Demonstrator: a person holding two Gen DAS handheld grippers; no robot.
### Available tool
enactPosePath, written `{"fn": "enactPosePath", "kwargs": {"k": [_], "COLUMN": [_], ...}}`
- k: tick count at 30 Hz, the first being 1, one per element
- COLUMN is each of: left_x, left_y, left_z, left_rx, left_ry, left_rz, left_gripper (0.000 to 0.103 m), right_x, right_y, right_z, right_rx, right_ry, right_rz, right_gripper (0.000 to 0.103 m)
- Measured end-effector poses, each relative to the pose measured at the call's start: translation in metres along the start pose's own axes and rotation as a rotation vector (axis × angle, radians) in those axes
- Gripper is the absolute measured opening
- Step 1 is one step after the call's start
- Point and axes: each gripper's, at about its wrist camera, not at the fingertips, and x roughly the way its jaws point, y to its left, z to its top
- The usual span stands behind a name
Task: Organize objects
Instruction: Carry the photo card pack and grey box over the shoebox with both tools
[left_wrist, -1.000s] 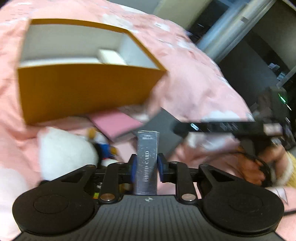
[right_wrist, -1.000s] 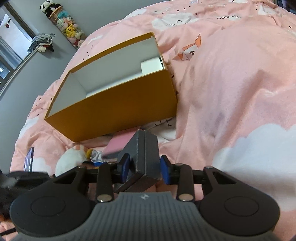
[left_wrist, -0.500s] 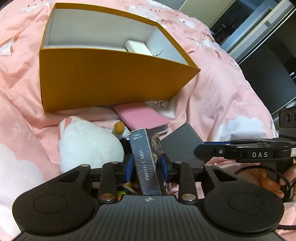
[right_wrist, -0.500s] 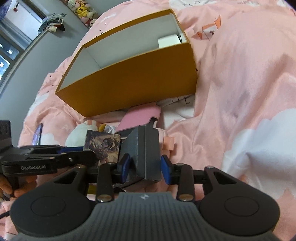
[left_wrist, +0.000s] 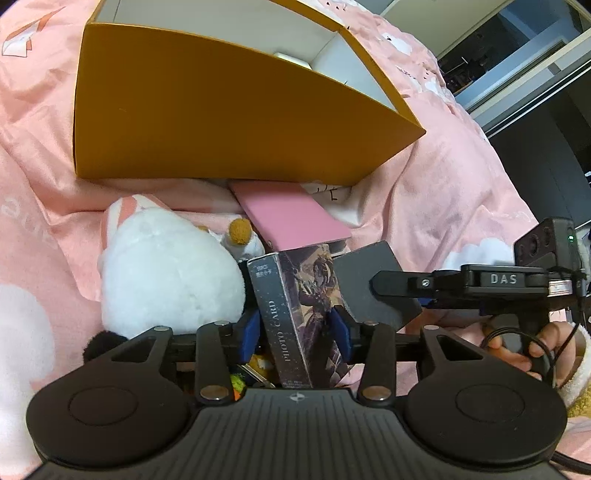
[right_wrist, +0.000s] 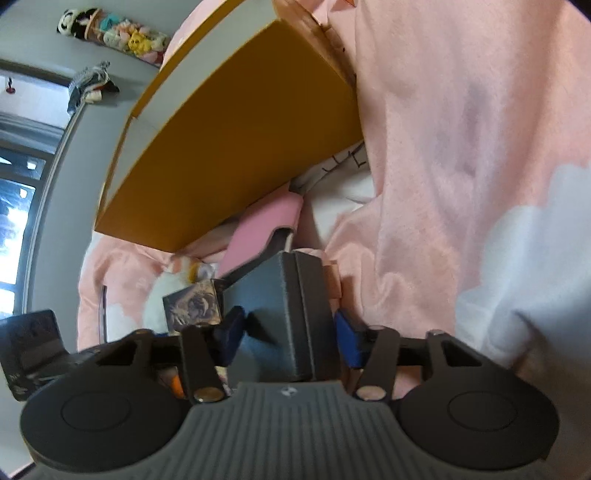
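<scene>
Pink bedding (left_wrist: 436, 192) carries my orange box (left_wrist: 221, 110); plush toy (left_wrist: 166, 273) sits before it. My right gripper (right_wrist: 288, 334) jaws are opening around the grey box (right_wrist: 291, 295); left gripper (left_wrist: 295, 328) jaws are opening around the photo-card box (left_wrist: 295, 295).

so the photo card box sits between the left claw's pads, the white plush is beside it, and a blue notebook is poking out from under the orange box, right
Not quite: the notebook poking out from under the orange box is pink, not blue, as the left wrist view shows. The rest holds: the photo card box sits between the pads of the left claw, whose jaws are opening, and the white plush is beside it.
</scene>
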Motion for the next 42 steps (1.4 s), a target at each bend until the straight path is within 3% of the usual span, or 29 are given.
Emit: {"fn": "enactPosePath", "kwargs": {"k": [8, 18, 25, 31, 35, 42], "left_x": [-0.016, -0.055, -0.092, -0.083, -0.058, -0.017], "left_y": [-0.007, -0.024, -0.038, -0.038, -0.022, 0.017], "left_z": [0.002, 0.031, 0.079, 0.134, 0.165, 0.203], "left_rx": [-0.020, -0.012, 0.019, 0.040, 0.019, -0.054], "left_ry": [-0.065, -0.175, -0.302, -0.345, -0.318, -0.239], "left_rz": [-0.060, -0.082, -0.116, -0.014, 0.045, 0.087], "left_gripper": [0.025, 0.025, 0.025, 0.025, 0.025, 0.025], "right_x": [-0.031, -0.076, -0.094, -0.057, -0.013, 0.059], "right_y": [0.038, 0.081, 0.118, 0.132, 0.124, 0.110], "right_z": [-0.006, 0.017, 0.067, 0.130, 0.167, 0.217], "right_rx": [-0.164, -0.264, -0.321, -0.335, -0.301, -0.253], "right_ry": [-0.082, -0.220, -0.347, -0.357, -0.297, -0.185], "right_rz": [-0.101, -0.143, -0.124, -0.196, -0.228, -0.260], "right_gripper": [0.042, 0.041, 0.041, 0.041, 0.041, 0.041]}}
